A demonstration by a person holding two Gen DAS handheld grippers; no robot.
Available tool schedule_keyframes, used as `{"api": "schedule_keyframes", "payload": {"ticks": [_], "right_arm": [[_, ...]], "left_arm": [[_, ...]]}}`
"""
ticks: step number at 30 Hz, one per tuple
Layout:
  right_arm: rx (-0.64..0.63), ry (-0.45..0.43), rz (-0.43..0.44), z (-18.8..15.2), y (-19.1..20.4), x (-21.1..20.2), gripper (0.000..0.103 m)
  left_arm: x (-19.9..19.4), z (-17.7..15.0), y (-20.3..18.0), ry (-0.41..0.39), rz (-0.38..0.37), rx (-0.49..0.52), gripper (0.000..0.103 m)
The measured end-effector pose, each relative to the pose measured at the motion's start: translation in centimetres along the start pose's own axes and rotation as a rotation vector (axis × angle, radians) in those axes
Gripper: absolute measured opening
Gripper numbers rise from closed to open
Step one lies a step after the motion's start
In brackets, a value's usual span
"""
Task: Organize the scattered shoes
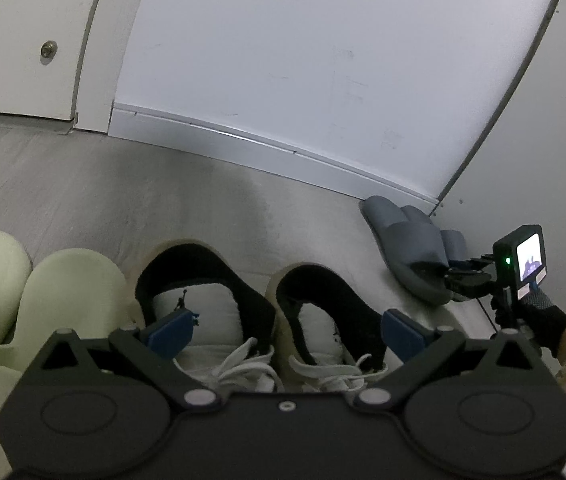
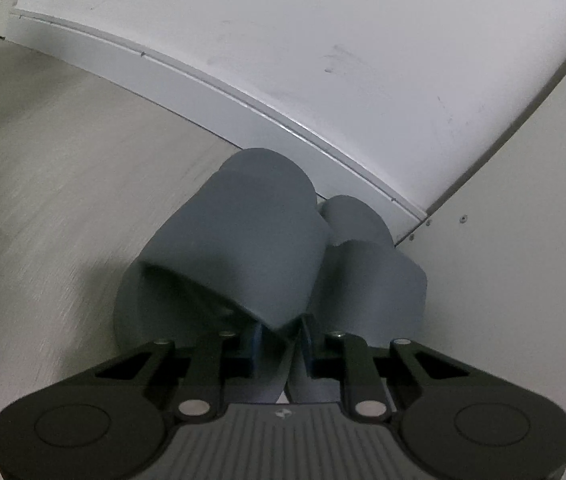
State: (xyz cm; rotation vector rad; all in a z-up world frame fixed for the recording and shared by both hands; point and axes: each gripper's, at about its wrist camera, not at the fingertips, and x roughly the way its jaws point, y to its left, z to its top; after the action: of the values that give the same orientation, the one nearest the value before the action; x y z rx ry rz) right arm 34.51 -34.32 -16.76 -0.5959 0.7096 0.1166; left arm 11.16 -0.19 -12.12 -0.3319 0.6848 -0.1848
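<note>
- Sneakers [image 1: 243, 312]: paired on floor [image 1: 83, 192] beside green slippers [image 1: 43, 300]; my left gripper [image 1: 287, 332] spread wide above them.
- Grey slippers [image 2: 243, 240]: pinched together in my right gripper [image 2: 279, 344], near baseboard [image 2: 243, 100].

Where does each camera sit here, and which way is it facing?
Left wrist: on the left gripper, low, facing the wall; sees black-and-white sneakers, green slippers, the right gripper and gloved hand.
Right wrist: on the right gripper, facing the corner, shut on grey slippers.
Shared: grey slippers, baseboard, floor.
</note>
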Motion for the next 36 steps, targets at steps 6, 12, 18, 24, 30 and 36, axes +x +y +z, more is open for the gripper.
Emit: {"api": "schedule_keyframes", "payload": {"ticks": [6, 12, 18, 24, 30, 36], "right_arm": [[0.209, 0.037, 0.048, 0.2, -1.5, 0.0, 0.062], [0.464, 0.009, 0.116, -1.0, -1.6, -5.6, 0.075], [0.733, -0.031, 0.495, 0.0, 3.4, -11.6, 0.083], [0.832, -0.045, 0.811, 4.4, 9.9, -14.3, 0.083], [0.689, 0.112, 0.726, 7.9, 15.8, -12.2, 0.083], [0.618, 0.150, 0.668, 9.6, 18.7, -11.0, 0.084]], "left_arm": [[-1.0, 0.2, 0.6, -0.028, 0.025, -0.002, 0.102], [-1.9, 0.5, 2.5, -0.054, 0.068, -0.021, 0.102], [-3.8, 1.2, 4.6, -0.106, 0.111, -0.059, 0.102], [-5.5, 1.2, 6.3, -0.138, 0.146, -0.089, 0.102], [-5.8, 0.9, 7.9, -0.136, 0.161, -0.116, 0.102], [-4.9, 0.5, 9.5, -0.105, 0.159, -0.164, 0.102]]}}
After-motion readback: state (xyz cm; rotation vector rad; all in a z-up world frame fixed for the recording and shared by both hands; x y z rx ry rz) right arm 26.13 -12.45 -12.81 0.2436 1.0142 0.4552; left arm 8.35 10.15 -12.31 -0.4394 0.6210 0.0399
